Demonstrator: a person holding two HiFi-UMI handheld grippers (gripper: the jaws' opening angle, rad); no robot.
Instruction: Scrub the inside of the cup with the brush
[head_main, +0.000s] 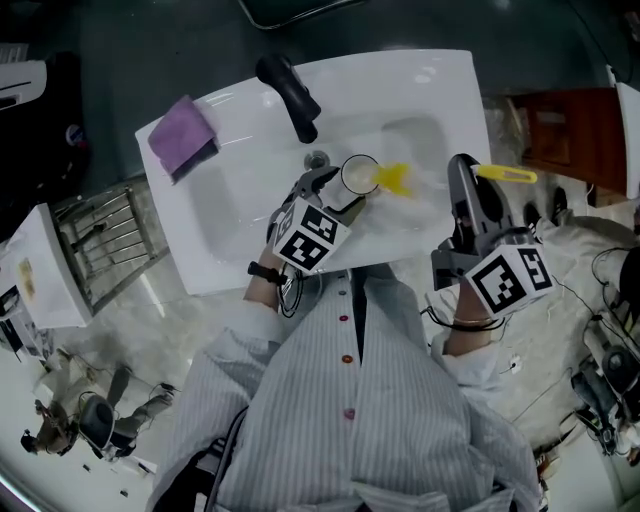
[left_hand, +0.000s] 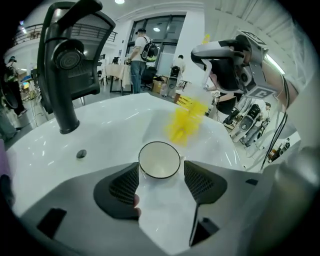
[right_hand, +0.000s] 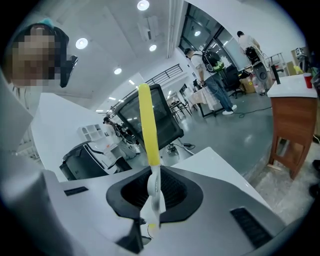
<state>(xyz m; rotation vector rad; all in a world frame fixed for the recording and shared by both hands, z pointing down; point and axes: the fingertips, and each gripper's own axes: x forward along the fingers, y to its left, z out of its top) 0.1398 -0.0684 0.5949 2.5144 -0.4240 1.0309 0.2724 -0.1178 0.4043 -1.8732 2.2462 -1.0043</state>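
Presently: left tongs (left_hand: 161, 175) stand wide, with the white cup (left_hand: 159, 160) upright between their tips. The cup sits mid-sink (head_main: 230, 230), just beside the drain (head_main: 317, 158). Right tongs (right_hand: 152, 192) are clamped narrow on the brush (right_hand: 148, 125), whose yellow bristles are near the cup's rim.

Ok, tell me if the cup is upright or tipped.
Upright: the cup stands in the sink, its round mouth facing up.

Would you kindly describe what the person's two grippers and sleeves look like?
The left gripper and right gripper have light grey bodies with black, mesh-textured pads. Each carries a white cube printed with black square markers. The person wears a pale pinstriped shirt and a dark wristband on the left wrist.
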